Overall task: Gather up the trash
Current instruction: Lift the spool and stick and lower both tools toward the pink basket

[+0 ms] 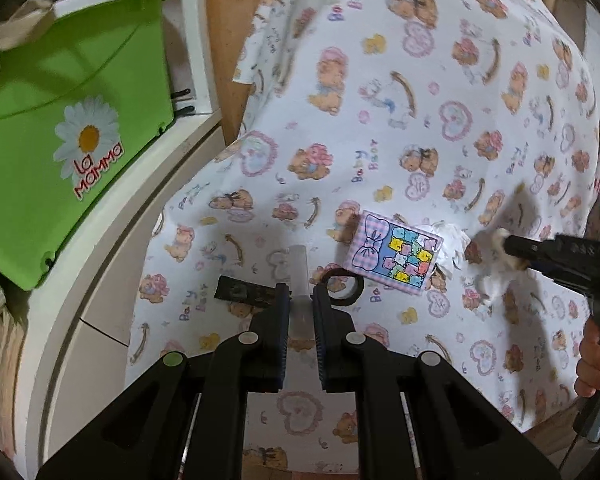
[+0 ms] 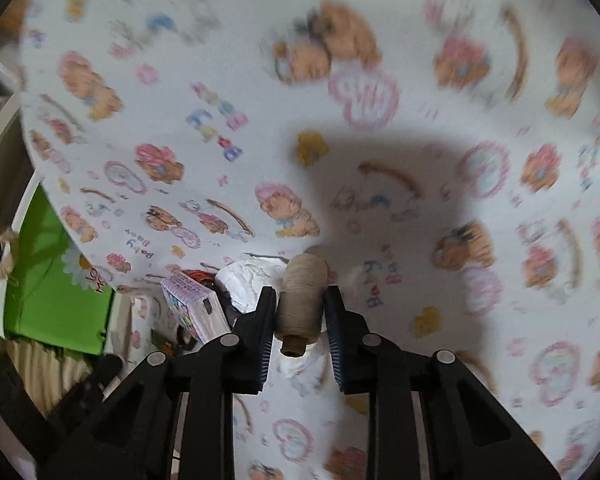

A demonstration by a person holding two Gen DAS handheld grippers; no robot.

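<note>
A table under a teddy-bear print cloth [image 1: 380, 120] carries the litter. My left gripper [image 1: 300, 288] is shut on a clear plastic tube [image 1: 299, 264] that sticks out past its fingertips. A black tape ring [image 1: 342, 284] and a flat black scrap [image 1: 240, 294] lie on either side of it. My right gripper [image 2: 300, 292] grips a beige spool of thread [image 2: 302, 304], both pads against its sides; the left wrist view also shows the right gripper [image 1: 508, 248] at the right. Crumpled white tissue [image 2: 252, 280] and a small pink bow-print box [image 1: 396, 258] sit beside the spool.
A green bin [image 1: 60, 120] with a daisy logo stands off the table's left edge on a white ledge [image 1: 112, 264]; it shows in the right wrist view as the green bin [image 2: 52, 280]. A person's hand [image 1: 592, 360] holds the right gripper's handle. More white tissue [image 1: 496, 284] lies under that gripper.
</note>
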